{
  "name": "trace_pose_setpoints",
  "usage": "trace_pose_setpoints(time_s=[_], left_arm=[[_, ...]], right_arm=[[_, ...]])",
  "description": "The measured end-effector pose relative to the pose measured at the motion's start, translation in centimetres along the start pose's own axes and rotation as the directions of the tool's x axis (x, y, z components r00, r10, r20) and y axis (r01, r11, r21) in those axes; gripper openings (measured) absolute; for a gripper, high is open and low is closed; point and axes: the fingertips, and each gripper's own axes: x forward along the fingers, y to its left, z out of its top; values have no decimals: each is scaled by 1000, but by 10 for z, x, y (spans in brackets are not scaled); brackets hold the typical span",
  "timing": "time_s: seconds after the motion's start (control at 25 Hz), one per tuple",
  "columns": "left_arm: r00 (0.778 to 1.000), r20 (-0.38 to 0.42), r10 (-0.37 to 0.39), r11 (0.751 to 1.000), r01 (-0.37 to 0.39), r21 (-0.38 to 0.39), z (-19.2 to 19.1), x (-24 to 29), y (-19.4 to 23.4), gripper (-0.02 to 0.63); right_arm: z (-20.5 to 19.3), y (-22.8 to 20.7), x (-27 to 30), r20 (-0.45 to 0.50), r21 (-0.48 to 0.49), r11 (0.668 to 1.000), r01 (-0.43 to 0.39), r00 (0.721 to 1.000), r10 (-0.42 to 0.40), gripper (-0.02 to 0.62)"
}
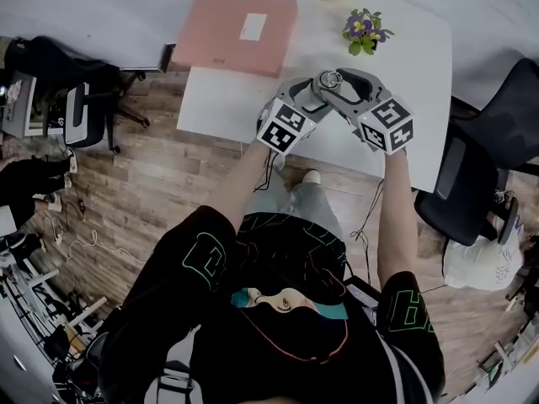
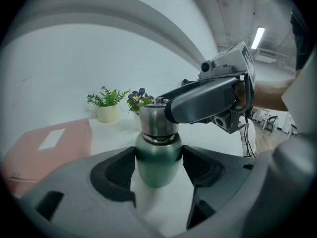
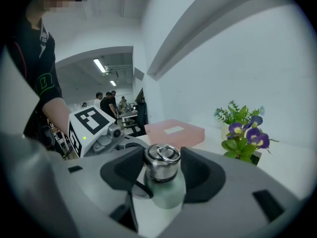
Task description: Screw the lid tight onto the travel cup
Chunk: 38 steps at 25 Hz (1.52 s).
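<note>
Right now the travel cup [image 2: 157,155] stands on the white table [image 1: 404,99], on the person's side of the purple flower pot [image 1: 364,30]. Left gripper [image 2: 158,165] clamps its green body; right gripper [image 3: 162,168] pinches the steel lid [image 3: 162,163]. Risks: pads may slip on the smooth steel, the lid may cross-thread, or the cup may spin.

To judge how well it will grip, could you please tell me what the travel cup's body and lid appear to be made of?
The cup body: probably metal under a green satin coating; it shows soft, blurred highlights, no sharp reflections. The lid: bare silver metal, likely brushed stainless steel, with brighter glints and a polished wire ring on top.
</note>
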Motion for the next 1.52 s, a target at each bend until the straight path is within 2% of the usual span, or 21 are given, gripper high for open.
trace_pose_setpoints(time_s=[0.2,0.28,0.44,0.56,0.8,1.0,1.08,1.16,1.28,1.52], left_arm=[[1000,7,6,1000,-6,-1,-1,0,-1,313],[1000,7,8,1000,-8,0,-1,0,-1,313],[1000,11,16,1000,-16,1,-1,0,-1,313],[1000,13,20,1000,-20,3,-1,0,-2,313],[999,22,26,1000,-27,2,0,-2,-2,313],[999,23,38,999,-37,-5,0,1,-1,313],[999,23,36,999,-36,-8,-1,1,-3,313],[999,20,33,999,-32,-9,-1,1,-3,314],[999,19,31,999,-30,-17,-3,1,-1,314],[999,15,36,999,-35,-28,-7,1,1,314]], right_arm=[[-2,8,1,-48,-164,986,31,998,-40,238],[-2,9,2,-49,-181,982,52,997,-62,239],[-2,7,-1,-8,-129,983,134,991,-137,236],[-1,8,-2,33,-97,969,228,974,-226,236],[2,6,-7,121,26,908,418,900,-418,236],[-2,2,-9,145,96,869,486,857,-495,238],[-1,4,-10,145,73,871,486,859,-491,236],[2,9,-8,153,36,887,461,874,-461,244],[5,11,-9,166,14,915,403,901,-400,276],[4,9,-10,149,-41,963,266,955,-257,281]])
